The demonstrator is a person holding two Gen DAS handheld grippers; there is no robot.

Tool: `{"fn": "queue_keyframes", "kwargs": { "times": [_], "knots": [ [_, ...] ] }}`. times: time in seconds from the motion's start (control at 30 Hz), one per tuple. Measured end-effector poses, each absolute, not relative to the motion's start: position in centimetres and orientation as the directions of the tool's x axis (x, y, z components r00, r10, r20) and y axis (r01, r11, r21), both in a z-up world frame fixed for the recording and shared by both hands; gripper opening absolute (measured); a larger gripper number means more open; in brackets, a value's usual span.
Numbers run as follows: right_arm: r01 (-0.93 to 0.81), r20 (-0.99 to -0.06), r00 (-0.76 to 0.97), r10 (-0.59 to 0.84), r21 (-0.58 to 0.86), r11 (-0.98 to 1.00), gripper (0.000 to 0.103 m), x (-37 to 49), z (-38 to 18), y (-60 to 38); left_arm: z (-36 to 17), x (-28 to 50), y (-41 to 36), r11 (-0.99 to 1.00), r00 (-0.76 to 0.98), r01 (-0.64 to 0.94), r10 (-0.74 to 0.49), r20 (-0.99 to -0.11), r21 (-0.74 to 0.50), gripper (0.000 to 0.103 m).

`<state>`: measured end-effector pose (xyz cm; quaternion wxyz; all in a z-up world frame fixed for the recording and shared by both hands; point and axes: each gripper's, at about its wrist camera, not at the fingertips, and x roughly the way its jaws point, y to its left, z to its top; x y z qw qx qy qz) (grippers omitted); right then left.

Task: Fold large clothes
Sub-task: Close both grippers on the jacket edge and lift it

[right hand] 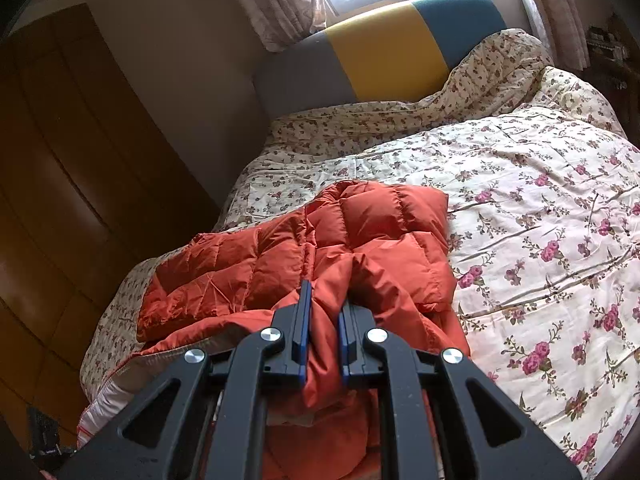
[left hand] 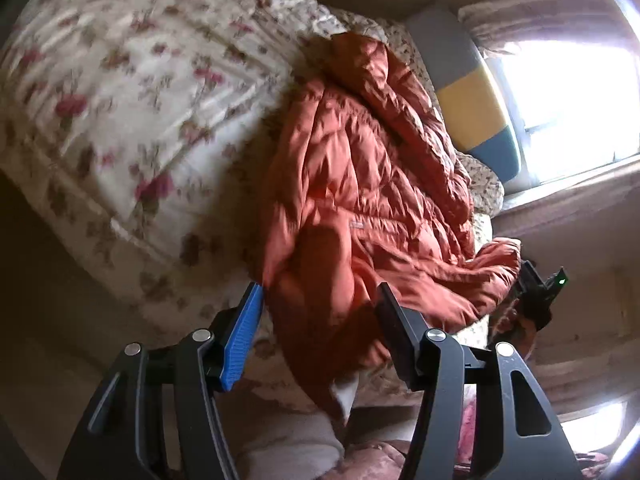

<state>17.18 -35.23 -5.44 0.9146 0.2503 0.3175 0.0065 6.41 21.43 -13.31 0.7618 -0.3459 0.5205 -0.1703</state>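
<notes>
Bedroom setup: a bed with a floral quilt (left hand: pixel 120 92), a striped headboard (left hand: pixel 468 108) and a bright window behind it. From my left wrist view, the orange puffer jacket (left hand: pixel 360 184) is heaped on the quilt near the bed's edge, and my left gripper (left hand: pixel 320 300) has its jaws spread wide with nothing between the pads, hovering just in front of the jacket's lower hem. I can also spot my right gripper (left hand: pixel 536 296) off at the jacket's far edge, apparently on a sleeve or corner. Switching to the right wrist view, the puffer jacket (right hand: pixel 340 240) sprawls over the quilt (right hand: pixel 540 220) at the near corner of the bed, partly doubled over, and my right gripper (right hand: pixel 323 312) has its jaws pinched on a ridge of the orange fabric. My guess is this thing handles light but bulky, super squishy, with a slick nylon shell that wants to slide out of a shallow pinch. I'd grab at a stitched seam or the hem edge, where the fabric is thinner and bites better, and take a deep hold so the puffy fill doesn't spring free.
</notes>
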Motion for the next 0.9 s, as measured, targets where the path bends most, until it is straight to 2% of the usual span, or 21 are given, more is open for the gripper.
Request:
{"fn": "queue_keyframes", "kwargs": {
  "times": [0.1, 0.23, 0.33, 0.9],
  "knots": [
    [0.152, -0.577, 0.798, 0.173, 0.47, 0.869, 0.01, 17.2, -5.5, -35.2, -14.3, 6.5, 20.3, 0.646, 0.383, -0.107, -0.674, -0.631, -0.756, 0.057],
    [0.148, -0.578, 0.798, 0.17, 0.462, 0.874, 0.01, 17.1, -5.4, -35.1, -14.7, 7.0, 19.1, 0.633, 0.381, -0.107, -0.686, -0.62, -0.767, 0.026],
    [0.152, -0.578, 0.799, 0.168, 0.464, 0.873, 0.01, 17.1, -5.5, -35.2, -14.0, 7.4, 18.9, 0.634, 0.416, -0.096, -0.675, -0.61, -0.767, 0.018],
    [0.156, -0.577, 0.798, 0.173, 0.475, 0.866, 0.01, 17.3, -5.9, -35.5, -11.2, 9.8, 18.9, 0.655, 0.479, -0.055, -0.645, -0.595, -0.754, 0.016]
  ]
}}
